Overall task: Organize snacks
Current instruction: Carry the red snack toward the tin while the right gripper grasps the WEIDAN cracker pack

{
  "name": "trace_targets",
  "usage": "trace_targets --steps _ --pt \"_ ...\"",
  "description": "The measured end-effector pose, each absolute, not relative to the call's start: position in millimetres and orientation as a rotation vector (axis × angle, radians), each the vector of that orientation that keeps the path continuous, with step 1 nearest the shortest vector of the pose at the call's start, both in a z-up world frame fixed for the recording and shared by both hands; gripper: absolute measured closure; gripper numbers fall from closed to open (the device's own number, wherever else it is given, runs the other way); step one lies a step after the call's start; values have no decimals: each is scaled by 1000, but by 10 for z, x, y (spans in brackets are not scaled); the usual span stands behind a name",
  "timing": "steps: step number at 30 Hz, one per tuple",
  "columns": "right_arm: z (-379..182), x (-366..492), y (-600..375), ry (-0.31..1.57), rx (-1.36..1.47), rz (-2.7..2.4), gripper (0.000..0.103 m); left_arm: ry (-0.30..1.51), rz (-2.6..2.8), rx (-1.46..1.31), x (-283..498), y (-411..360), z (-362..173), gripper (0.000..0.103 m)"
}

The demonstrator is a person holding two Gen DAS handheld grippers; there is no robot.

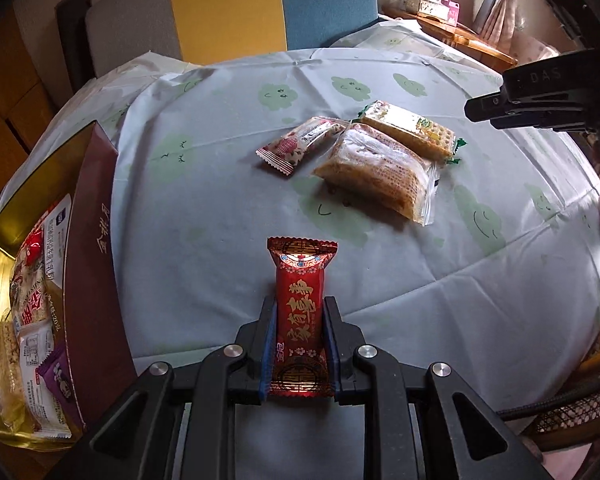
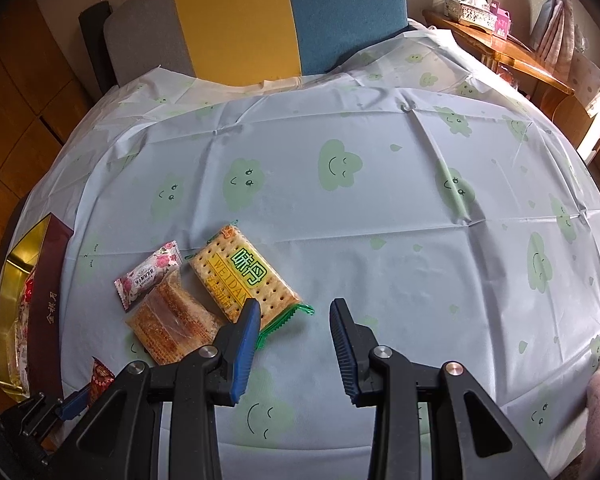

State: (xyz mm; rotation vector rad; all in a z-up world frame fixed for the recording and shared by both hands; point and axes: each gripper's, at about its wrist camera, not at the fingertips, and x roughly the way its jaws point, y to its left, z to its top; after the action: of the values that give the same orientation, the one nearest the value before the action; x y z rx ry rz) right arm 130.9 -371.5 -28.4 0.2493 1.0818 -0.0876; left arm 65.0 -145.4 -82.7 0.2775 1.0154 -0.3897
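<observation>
left gripper (image 1: pixel 300 332) clamps the red snack packet (image 1: pixel 300 312) at lower centre; right gripper (image 2: pixel 294 344) hangs apart, empty, over the tablecloth (image 2: pixel 420 280).

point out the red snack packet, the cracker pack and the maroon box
red snack packet (image 1: pixel 300 312), left wrist view, printed front
cracker pack (image 2: pixel 240 276), right wrist view, label
maroon box (image 1: pixel 96 248), left wrist view, side wall
</observation>
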Motion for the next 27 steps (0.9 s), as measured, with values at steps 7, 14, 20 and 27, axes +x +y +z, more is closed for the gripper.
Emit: trace_targets --steps 7,14,20,27 --pt "-370 1363 -3563 1119 205 -25 62 995 -430 233 643 -1358 -852 81" --pt "-404 1547 -3309 1152 72 50 38 990 -443 200 659 -1323 -846 81" --pt "-530 1869 -3205 1212 -76 71 37 1001 -456 163 686 -1279 -847 81" --pt "-814 2136 -3171 1322 -127 85 46 1005 -462 144 698 -1264 -849 80"
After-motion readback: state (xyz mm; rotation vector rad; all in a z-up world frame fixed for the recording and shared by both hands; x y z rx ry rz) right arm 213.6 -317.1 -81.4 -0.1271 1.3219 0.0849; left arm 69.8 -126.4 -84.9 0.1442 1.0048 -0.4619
